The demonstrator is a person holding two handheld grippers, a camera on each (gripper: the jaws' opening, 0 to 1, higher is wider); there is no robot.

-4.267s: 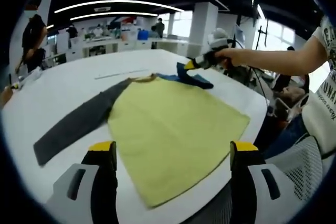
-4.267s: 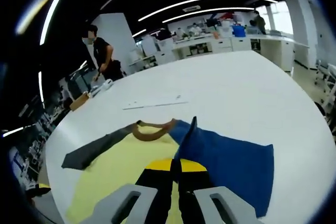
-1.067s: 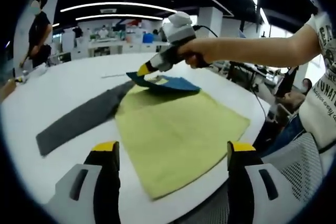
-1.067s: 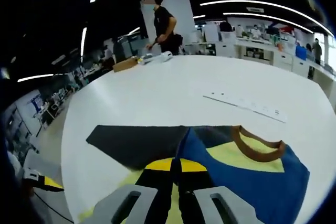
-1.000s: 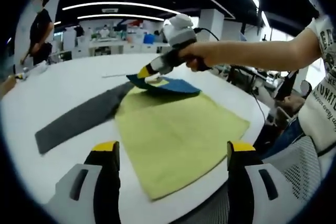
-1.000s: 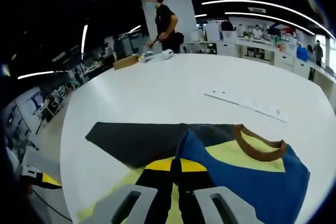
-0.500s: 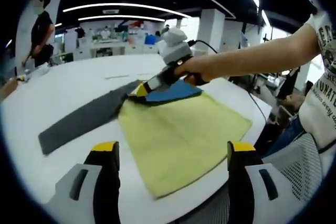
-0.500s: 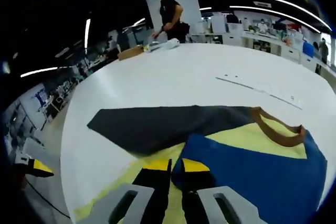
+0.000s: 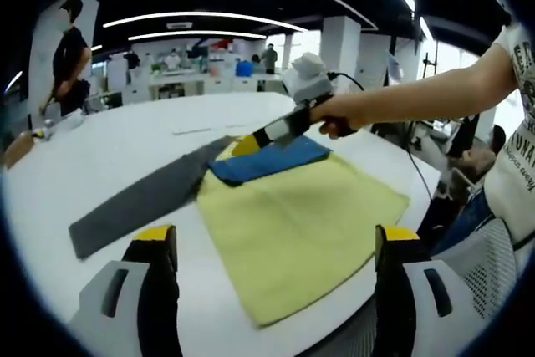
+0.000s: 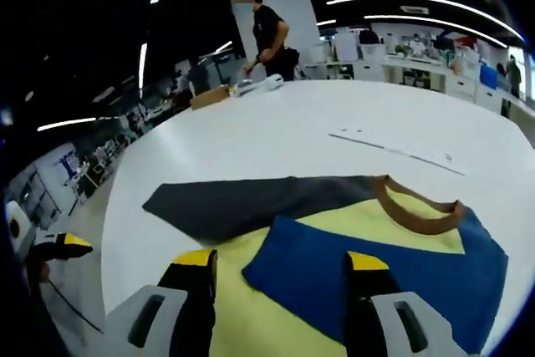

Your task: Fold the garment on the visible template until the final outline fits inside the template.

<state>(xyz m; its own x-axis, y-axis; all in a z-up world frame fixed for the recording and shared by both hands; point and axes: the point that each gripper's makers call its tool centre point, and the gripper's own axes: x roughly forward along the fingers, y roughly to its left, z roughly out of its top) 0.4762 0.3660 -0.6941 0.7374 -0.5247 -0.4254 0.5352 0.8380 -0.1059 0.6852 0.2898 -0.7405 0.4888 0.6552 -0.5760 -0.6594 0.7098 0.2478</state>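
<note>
Nearest in the left gripper view, the left claw (image 9: 272,269) is hanging spread wide with nothing between its jaws, just short of the garment's hem. The garment (image 9: 301,211) is lying flat on the white surface (image 9: 125,135), its yellow body at the centre and its grey sleeve (image 9: 138,198) stretching toward 9 o'clock. It is looking soft, light and limp, so it is likely draping and sliding when lifted; a hem corner or a cuff is looking like the best place to pinch. Farther off, the blue sleeve (image 9: 267,156) is lying folded across the chest, and the right claw (image 9: 251,141) is hovering at its far edge. In the right gripper view the right claw (image 10: 280,261) is standing parted and empty over the blue sleeve (image 10: 376,269), with the brown collar (image 10: 418,211) toward 1 o'clock. Beyond that, a pale marked strip (image 10: 393,144) is lying on the surface (image 10: 276,135); its markings are too small to read. Dark lettering on the person's shirt (image 9: 522,135) is cut off and unreadable.
</note>
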